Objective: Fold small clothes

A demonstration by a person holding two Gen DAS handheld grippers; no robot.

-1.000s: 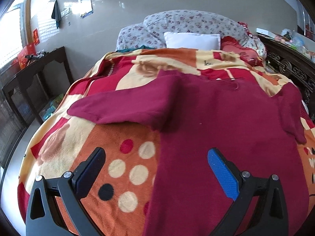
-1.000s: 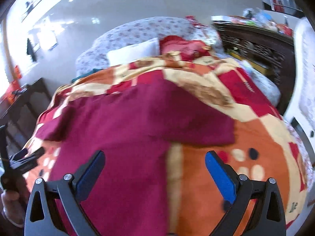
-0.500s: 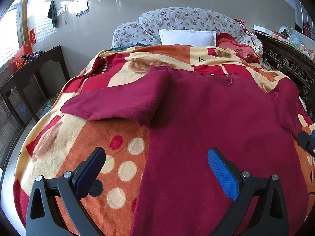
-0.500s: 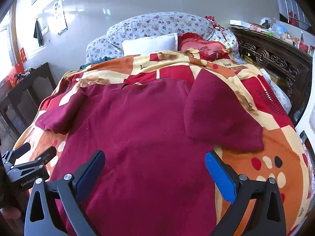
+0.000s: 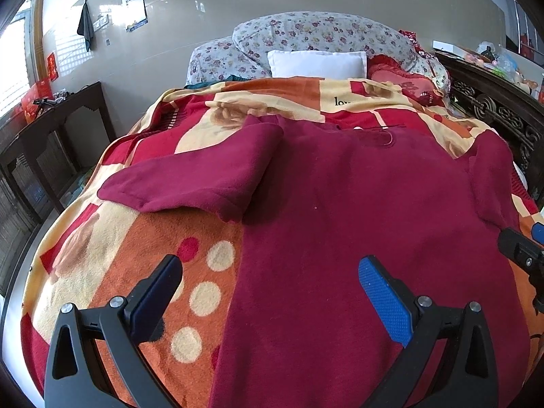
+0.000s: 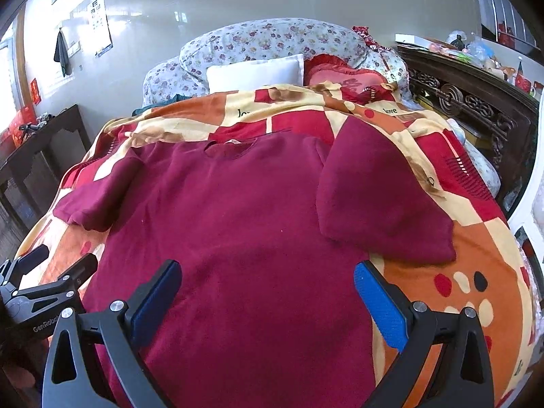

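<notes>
A dark red short-sleeved top [image 5: 357,210] lies spread flat, neck away from me, on a patterned blanket [image 5: 142,248]; it also shows in the right wrist view [image 6: 231,224]. Its left sleeve [image 5: 200,176] and right sleeve [image 6: 377,200] lie out to the sides. My left gripper [image 5: 272,292] is open and empty above the top's left hem edge. My right gripper [image 6: 268,295] is open and empty above the hem's right part. Each gripper shows at the edge of the other's view, the right one [image 5: 523,248] and the left one [image 6: 47,272].
The bed carries a floral bolster [image 5: 323,34], a white pillow [image 5: 316,63] and a red cushion [image 5: 401,78] at its head. A dark wooden side table [image 5: 57,125] stands left of the bed, a carved dark wooden board [image 6: 476,105] right.
Both views pulled back a little and steadied over the hem. The right gripper swung left and is now centred over the top. Both grippers stayed open.
</notes>
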